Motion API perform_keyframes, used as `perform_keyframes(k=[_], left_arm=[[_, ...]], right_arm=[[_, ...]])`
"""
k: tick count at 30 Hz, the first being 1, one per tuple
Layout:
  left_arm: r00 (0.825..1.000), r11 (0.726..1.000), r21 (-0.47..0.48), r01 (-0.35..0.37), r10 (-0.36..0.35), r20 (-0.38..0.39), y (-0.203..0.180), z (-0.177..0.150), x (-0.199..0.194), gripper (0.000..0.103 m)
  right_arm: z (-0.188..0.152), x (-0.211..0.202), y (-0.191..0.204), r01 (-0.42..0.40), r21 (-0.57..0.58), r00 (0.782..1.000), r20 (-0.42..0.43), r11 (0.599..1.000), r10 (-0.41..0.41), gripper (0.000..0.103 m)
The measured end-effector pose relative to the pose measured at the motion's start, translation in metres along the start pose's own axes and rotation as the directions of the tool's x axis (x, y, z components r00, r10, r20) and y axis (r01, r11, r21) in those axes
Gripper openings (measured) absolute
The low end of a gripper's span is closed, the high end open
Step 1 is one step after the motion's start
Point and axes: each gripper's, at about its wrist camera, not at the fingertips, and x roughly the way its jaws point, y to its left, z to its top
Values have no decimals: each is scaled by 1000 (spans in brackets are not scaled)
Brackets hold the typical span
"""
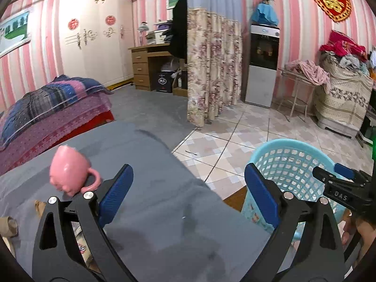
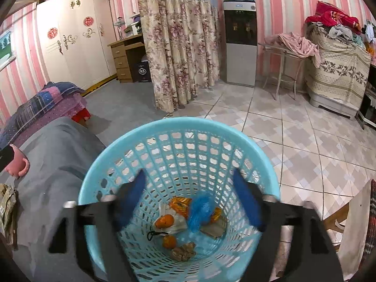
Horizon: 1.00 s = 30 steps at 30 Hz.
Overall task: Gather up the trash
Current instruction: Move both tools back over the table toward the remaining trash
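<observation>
A light blue mesh basket [image 2: 98,176] stands on the floor beside a grey-covered table [image 1: 152,188]. It holds orange peel [image 2: 165,221], an orange wrapper [image 2: 181,204], crumpled brown paper [image 2: 183,251] and a blurred blue crumpled piece [image 2: 199,211]. My right gripper [image 2: 188,176] hangs open over the basket's mouth with nothing between its pads. My left gripper [image 1: 188,171] is open and empty above the table's edge, with the basket [image 1: 289,159] to its right. The right gripper [image 1: 333,172] shows at the far right of the left wrist view.
A pink mug [image 1: 70,171] sits on the table to the left, with paper scraps [image 1: 9,225] and a wrapper [image 1: 80,242] near it. A bed [image 1: 47,108], floral curtain [image 1: 211,70], water dispenser [image 1: 263,63] and tiled floor [image 2: 305,141] lie beyond.
</observation>
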Motion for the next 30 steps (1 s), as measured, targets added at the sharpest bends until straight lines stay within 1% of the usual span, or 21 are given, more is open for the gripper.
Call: perform_keyframes(k=[1, 5, 7, 11, 16, 22, 26, 30], left_arm=[[1000, 1000, -7, -5, 5, -1, 5, -1, -2, 93], [1000, 999, -37, -25, 25, -5, 22, -6, -10, 93], [999, 998, -51, -33, 33, -8, 30, -8, -15, 93], [999, 996, -75, -47, 47, -6, 46, -15, -26, 97], [997, 994, -75, -75, 75, -6, 62, -24, -41, 97], [996, 989, -120, -90, 90, -1, 86, -30, -65, 97], [990, 983, -126, -134, 137, 15, 104, -37, -84, 97], [986, 975, -145, -167, 170, 3, 124, -44, -97, 97]], right_arm=[[1, -2, 3, 4, -5, 1000, 5, 1000, -4, 90], [2, -8, 10, 1, -24, 1000, 11, 1000, 0, 94], [2, -12, 16, 19, -45, 1000, 21, 999, -18, 98], [1, -18, 25, 27, -69, 999, 32, 997, -25, 98], [1, -32, 38, 36, -110, 998, 59, 993, -29, 98], [0, -54, 55, -6, -101, 996, 89, 995, 15, 99], [-4, -66, 71, -35, -102, 994, 103, 994, 45, 99], [-11, -74, 97, -61, -149, 992, 99, 987, 77, 99]])
